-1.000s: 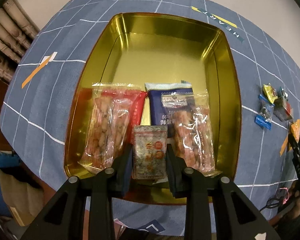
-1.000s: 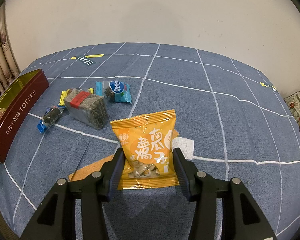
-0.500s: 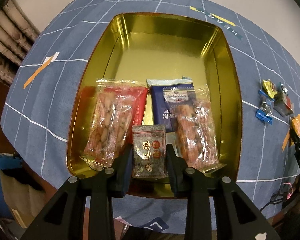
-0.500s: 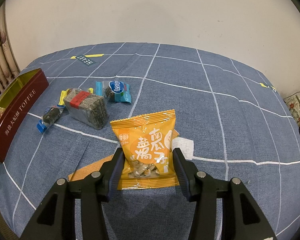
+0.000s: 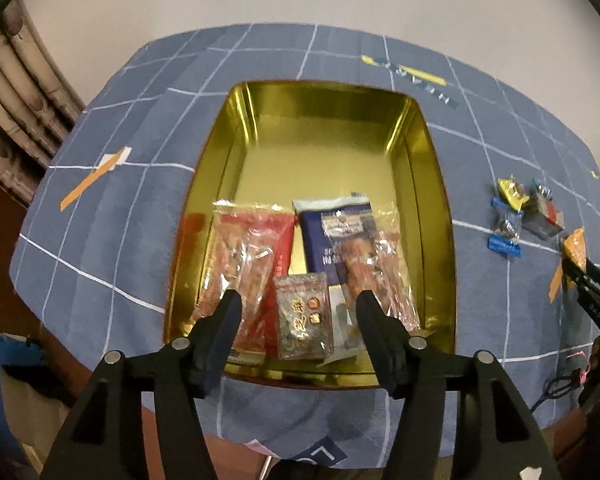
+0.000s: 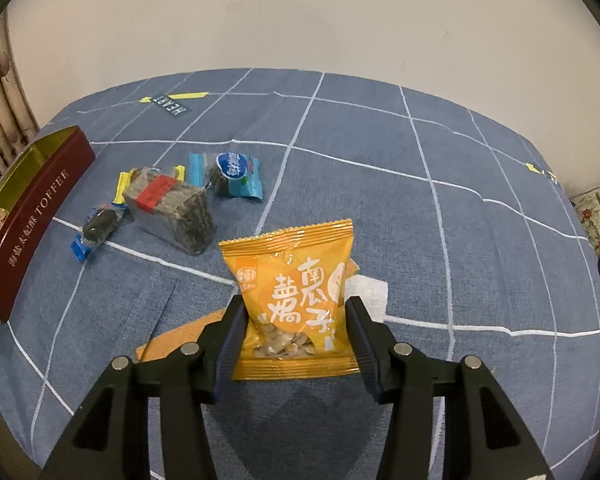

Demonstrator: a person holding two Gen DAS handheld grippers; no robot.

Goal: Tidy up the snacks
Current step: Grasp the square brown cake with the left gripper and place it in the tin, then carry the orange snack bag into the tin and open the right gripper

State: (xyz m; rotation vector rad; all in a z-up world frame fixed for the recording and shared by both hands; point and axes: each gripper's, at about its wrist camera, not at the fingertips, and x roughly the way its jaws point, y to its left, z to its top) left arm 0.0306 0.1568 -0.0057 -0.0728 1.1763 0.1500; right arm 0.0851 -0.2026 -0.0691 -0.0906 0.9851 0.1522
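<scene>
In the left wrist view a gold tin (image 5: 440,216) holds red snack packs (image 5: 248,256), a blue pack (image 5: 324,240) and a small clear packet with red and gold print (image 5: 302,322), which lies at the tin's near end. My left gripper (image 5: 298,312) is open above that packet, fingers apart on either side. In the right wrist view my right gripper (image 6: 296,320) is shut on an orange seed bag (image 6: 292,292) that rests on the blue cloth. The tin's maroon side (image 6: 32,216) shows at far left.
Loose snacks lie on the blue checked tablecloth: a dark seaweed block with a red band (image 6: 168,212), a blue-wrapped candy (image 6: 228,174), a small blue-ended candy (image 6: 98,226). Orange tape (image 6: 180,334) lies under the bag. The table edge is close below the tin.
My left gripper has opened and let go of the small packet, which now lies in the tin; the gripper has drawn back and up. The right gripper has not moved.
</scene>
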